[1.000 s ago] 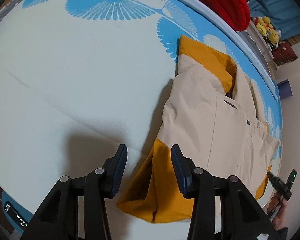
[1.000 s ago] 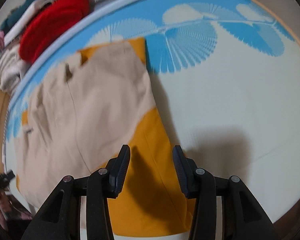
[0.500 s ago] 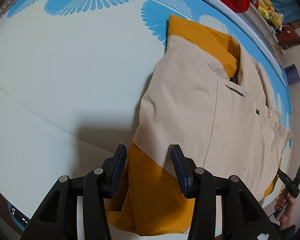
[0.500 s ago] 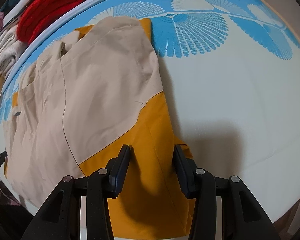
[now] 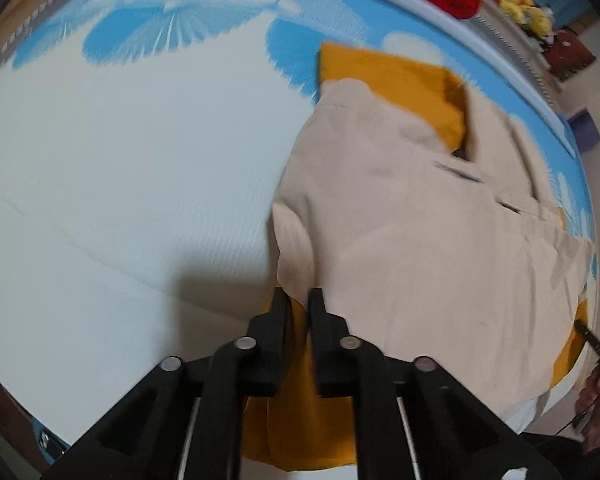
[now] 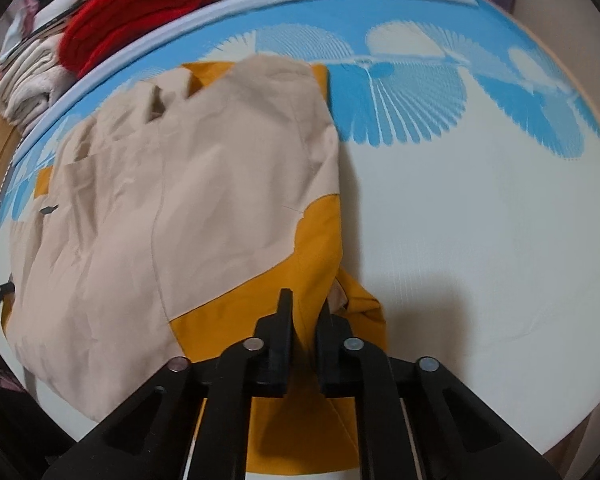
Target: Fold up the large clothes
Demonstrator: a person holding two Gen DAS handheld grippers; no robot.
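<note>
A large beige and mustard-yellow garment (image 5: pixel 420 240) lies spread on the white and blue bed sheet (image 5: pixel 120 180); it also shows in the right wrist view (image 6: pixel 160 220). My left gripper (image 5: pixel 298 300) is shut on the garment's near-left edge, where beige meets yellow. My right gripper (image 6: pixel 304 304) is shut on the yellow sleeve part at the garment's near-right edge, and the cloth bunches up there. The near yellow hem hangs below both grippers.
A red knit item (image 6: pixel 136 0) and folded pale towels (image 6: pixel 28 80) lie beyond the bed's far edge. Yellow plush toys (image 5: pixel 524 4) sit on a shelf at the back. White sheet extends to the left of the garment (image 5: pixel 100 220) and to its right (image 6: pixel 480 240).
Both grippers were open over the garment's near edges; both have now closed on the fabric. The cloth has bunched at each grip.
</note>
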